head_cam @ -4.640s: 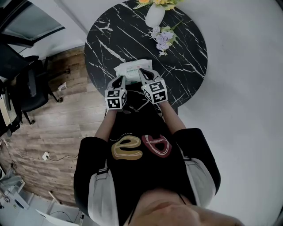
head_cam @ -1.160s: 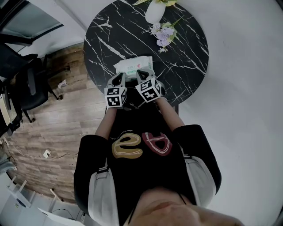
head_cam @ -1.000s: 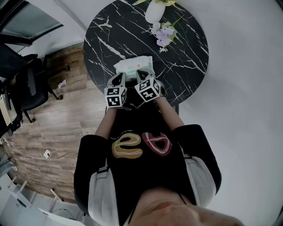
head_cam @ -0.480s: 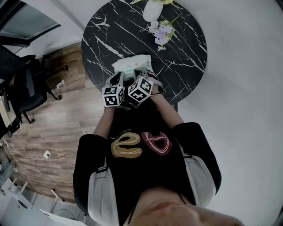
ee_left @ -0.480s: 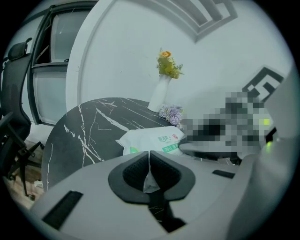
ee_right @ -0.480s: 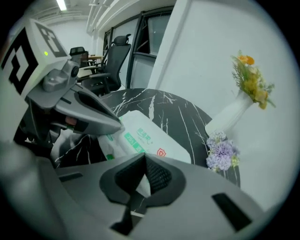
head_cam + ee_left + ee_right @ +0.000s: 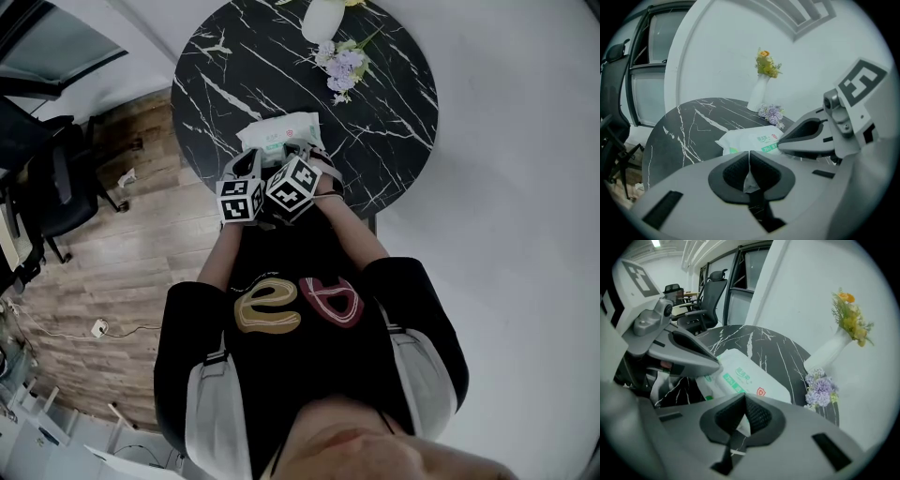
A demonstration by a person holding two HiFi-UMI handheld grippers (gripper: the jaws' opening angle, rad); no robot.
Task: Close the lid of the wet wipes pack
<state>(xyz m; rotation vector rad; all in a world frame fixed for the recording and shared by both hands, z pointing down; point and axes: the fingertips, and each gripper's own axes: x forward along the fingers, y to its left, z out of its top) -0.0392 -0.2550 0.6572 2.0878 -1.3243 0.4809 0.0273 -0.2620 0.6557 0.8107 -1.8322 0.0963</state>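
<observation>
on the round black marble table (image 7: pixel 394 122) the wet wipes pack (image 7: pixel 279 133) lies flat, toward 7 o'clock from the table's centre and close to the near edge. both grippers sit side by side at the pack's 6 o'clock, their marker cubes nearly touching in the head view. the left gripper (image 7: pixel 749 157) has its jaws together, dark pads meeting at the tips, with the pack just beyond them at 12 o'clock. the right gripper (image 7: pixel 744 401) also has its jaws pressed together, the pack's green-printed top just past them at 12 o'clock. whether the pack's lid is down cannot be told. a white vase (image 7: pixel 323 17) with yellow flowers stands at the table's 12 o'clock edge, a purple flower sprig (image 7: pixel 342 70) beside it. an office chair (image 7: pixel 56 178) stands on the wooden floor (image 7: pixel 122 281) at 9 o'clock.
</observation>
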